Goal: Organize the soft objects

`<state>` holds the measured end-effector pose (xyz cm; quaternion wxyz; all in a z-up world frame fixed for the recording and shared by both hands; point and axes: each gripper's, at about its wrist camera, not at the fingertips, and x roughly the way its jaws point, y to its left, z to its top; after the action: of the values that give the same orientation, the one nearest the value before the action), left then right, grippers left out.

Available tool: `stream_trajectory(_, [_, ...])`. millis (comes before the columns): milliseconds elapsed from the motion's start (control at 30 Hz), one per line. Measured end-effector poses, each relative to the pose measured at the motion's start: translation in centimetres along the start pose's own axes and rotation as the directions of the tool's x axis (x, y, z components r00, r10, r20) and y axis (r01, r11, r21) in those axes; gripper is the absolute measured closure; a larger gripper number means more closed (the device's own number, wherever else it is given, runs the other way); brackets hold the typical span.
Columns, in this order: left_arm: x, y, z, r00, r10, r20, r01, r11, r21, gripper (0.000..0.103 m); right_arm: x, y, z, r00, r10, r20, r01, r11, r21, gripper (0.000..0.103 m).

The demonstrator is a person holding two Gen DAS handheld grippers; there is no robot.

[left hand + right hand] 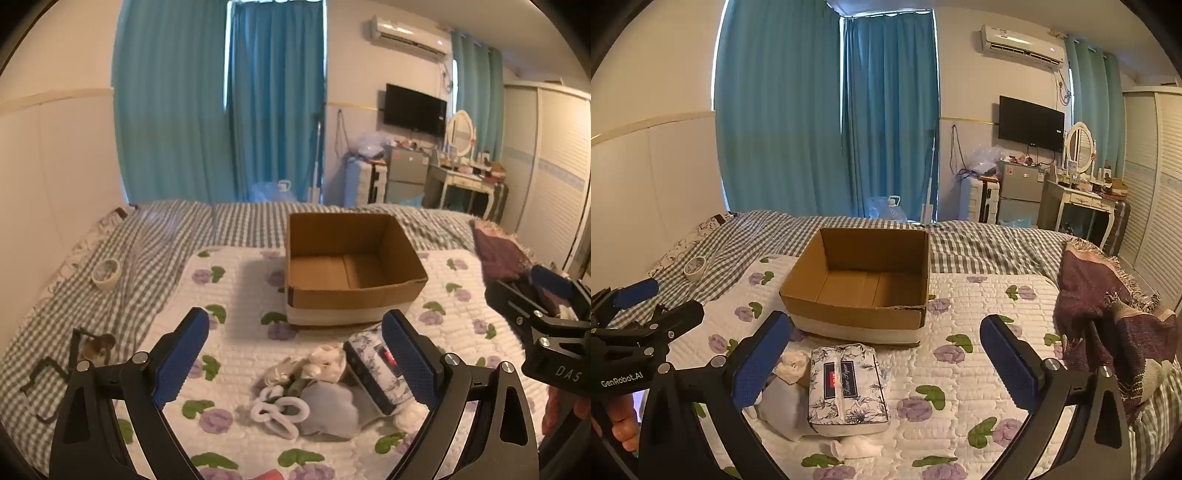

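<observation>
An empty cardboard box (351, 273) (864, 284) stands open on a floral quilt (229, 354) (960, 369) on the bed. In front of it lies a small pile: a floral tissue pack (846, 387) (373, 369), a grey cloth (328, 410) (783, 406), a cream plush item (325, 362) (792, 363) and white fuzzy rings (277, 410). My left gripper (295, 362) is open above the pile. My right gripper (886, 365) is open, with the tissue pack between its fingers, not touching.
A roll of tape (106, 272) (695, 267) lies on the checked sheet at left. A maroon fringed blanket (1108, 314) (498, 251) is heaped at the right edge. A dark tangled item (74, 354) lies at the left. Curtains, TV and dresser stand beyond the bed.
</observation>
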<state>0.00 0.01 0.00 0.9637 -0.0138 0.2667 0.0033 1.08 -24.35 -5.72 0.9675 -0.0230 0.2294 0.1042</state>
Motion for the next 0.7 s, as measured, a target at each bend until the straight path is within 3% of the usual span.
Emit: stream_trajectory(700, [-0.26,0.04,0.58,1.000,-0.004,0.006,0.004,1.000,-0.002,0.007,-0.09,0.69,0.02,1.000,0.008,-0.012,-0.008,1.000,-0.014,0.000])
